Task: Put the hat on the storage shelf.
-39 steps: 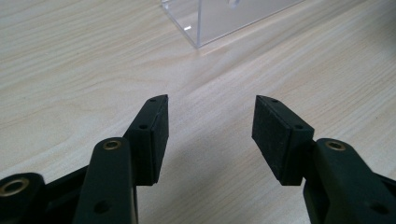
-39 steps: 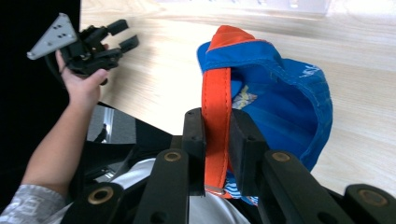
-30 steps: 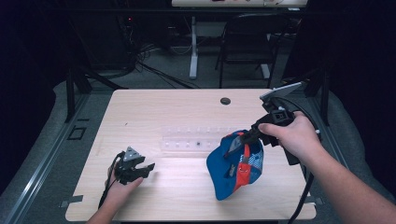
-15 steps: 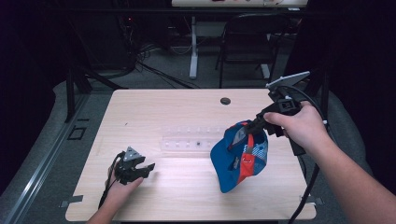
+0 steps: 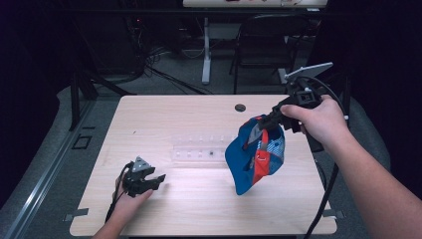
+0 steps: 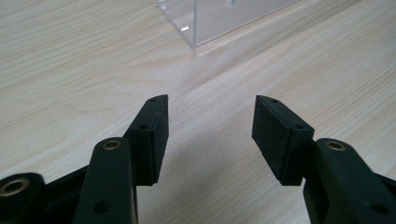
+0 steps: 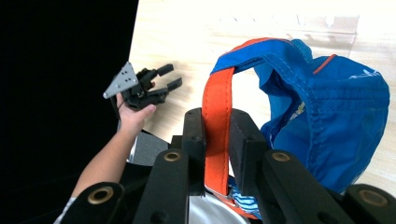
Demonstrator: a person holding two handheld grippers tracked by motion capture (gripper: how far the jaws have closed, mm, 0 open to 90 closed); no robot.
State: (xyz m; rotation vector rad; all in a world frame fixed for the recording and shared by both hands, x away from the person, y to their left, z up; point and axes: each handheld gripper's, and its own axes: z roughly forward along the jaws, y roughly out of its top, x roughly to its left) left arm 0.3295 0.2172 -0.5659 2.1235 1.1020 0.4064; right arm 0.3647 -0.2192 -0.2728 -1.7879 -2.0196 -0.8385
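Across the middle of the high view, a pale wooden bench (image 5: pixel 199 209), largest thing in sight, with dark floor beyond every edge. Wide bare wood from 9 o'clock round to 12 o'clock and along the near edge at 6 o'clock. At 12 o'clock, near the far edge, a small dark round hole (image 5: pixel 240 107). Beyond that edge, a chair (image 5: pixel 259 45) and a white post (image 5: pixel 206 50), well apart from the work.

Just past centre, a clear plastic rack (image 5: pixel 199 149), lying flat and long, between the two hands; one corner close ahead in the left gripper view (image 6: pixel 205 23).

At 3 o'clock, a blue cap (image 5: pixel 254 159) hanging clear above the bench, right of the rack's end, crown drooping toward 5 o'clock. Right gripper (image 5: pixel 266 122) above it, fingers (image 7: pixel 243 140) pinched tight on the cap's orange strap (image 7: pixel 217 116); right hand (image 5: pixel 321 119) over the right edge, cable trailing down past 4 o'clock.

At 7 o'clock, left gripper (image 5: pixel 158 180) resting low on the bench in the left hand (image 5: pixel 129 201), fingers (image 6: pixel 152 135) spread wide, holding nothing, pointed toward the rack with bare wood between.
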